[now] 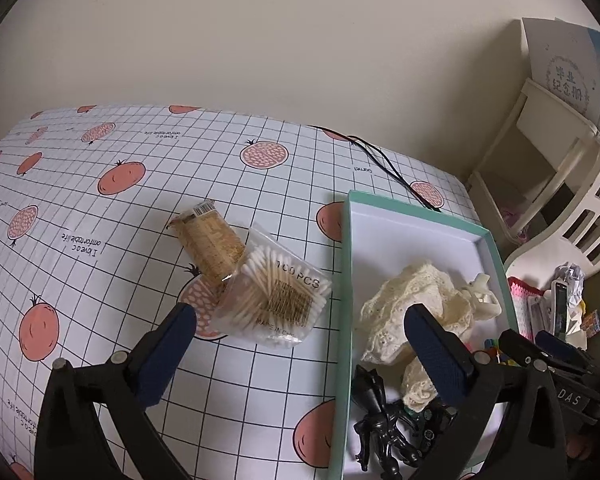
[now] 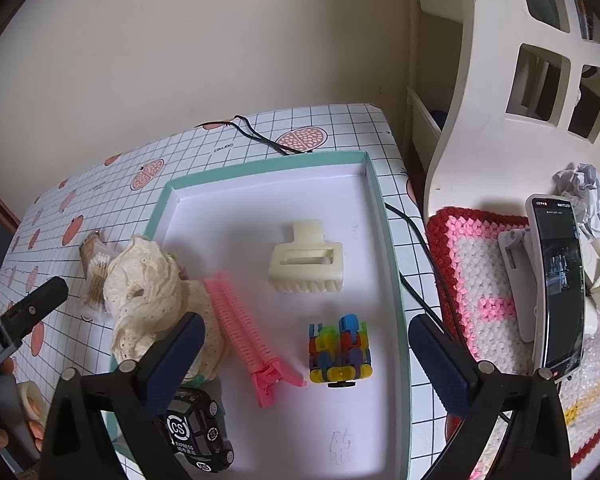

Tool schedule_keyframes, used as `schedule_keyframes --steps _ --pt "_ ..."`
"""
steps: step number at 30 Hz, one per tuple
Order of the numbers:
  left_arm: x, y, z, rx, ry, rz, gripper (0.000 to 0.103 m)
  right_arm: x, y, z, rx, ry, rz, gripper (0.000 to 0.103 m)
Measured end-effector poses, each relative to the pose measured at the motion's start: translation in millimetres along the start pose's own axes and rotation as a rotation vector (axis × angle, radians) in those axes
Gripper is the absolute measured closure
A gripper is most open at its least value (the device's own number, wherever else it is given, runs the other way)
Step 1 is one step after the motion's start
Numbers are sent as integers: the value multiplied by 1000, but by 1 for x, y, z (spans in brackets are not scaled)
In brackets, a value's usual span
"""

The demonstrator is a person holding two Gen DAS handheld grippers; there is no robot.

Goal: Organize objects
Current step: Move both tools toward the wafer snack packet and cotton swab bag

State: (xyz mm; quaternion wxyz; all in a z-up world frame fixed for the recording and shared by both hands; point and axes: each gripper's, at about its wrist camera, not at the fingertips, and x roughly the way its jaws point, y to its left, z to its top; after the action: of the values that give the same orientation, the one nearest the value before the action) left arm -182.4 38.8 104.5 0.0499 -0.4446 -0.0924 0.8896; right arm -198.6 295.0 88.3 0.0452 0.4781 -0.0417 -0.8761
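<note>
A mint-rimmed white tray (image 2: pixel 388 240) holds a cream lace cloth (image 2: pixel 144 280), a cream hair claw (image 2: pixel 306 266), a pink ribbed clip (image 2: pixel 240 320), a multicolour block toy (image 2: pixel 338 354) and a black gadget (image 2: pixel 196 432). My right gripper (image 2: pixel 306 354) hangs open over the tray. On the tablecloth left of the tray (image 1: pixel 344 280) lie a clear packet of cotton swabs (image 1: pixel 274 296) and a tan wrapped roll (image 1: pixel 208 244). My left gripper (image 1: pixel 300 334) is open just in front of the swab packet. A black figurine (image 1: pixel 380 424) lies in the tray's near end.
The checked fruit-print tablecloth (image 1: pixel 100 240) covers the table. A black cable (image 1: pixel 380 160) runs behind the tray. To the right stand a white shelf unit (image 2: pixel 500 80), a pink crochet mat (image 2: pixel 476 280), a phone on a stand (image 2: pixel 558 292) and crumpled paper (image 2: pixel 584 196).
</note>
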Motion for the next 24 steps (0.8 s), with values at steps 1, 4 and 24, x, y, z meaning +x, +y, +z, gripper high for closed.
schedule_keyframes --steps 1,4,24 --pt "0 1 1 0 0 1 0 0 1 0 -1 0 2 0" --pt "-2 7 5 -4 1 0 0 -2 3 2 -1 -4 8 0" --pt "-6 76 76 -94 23 -68 0 -29 126 41 -128 -134 131 0"
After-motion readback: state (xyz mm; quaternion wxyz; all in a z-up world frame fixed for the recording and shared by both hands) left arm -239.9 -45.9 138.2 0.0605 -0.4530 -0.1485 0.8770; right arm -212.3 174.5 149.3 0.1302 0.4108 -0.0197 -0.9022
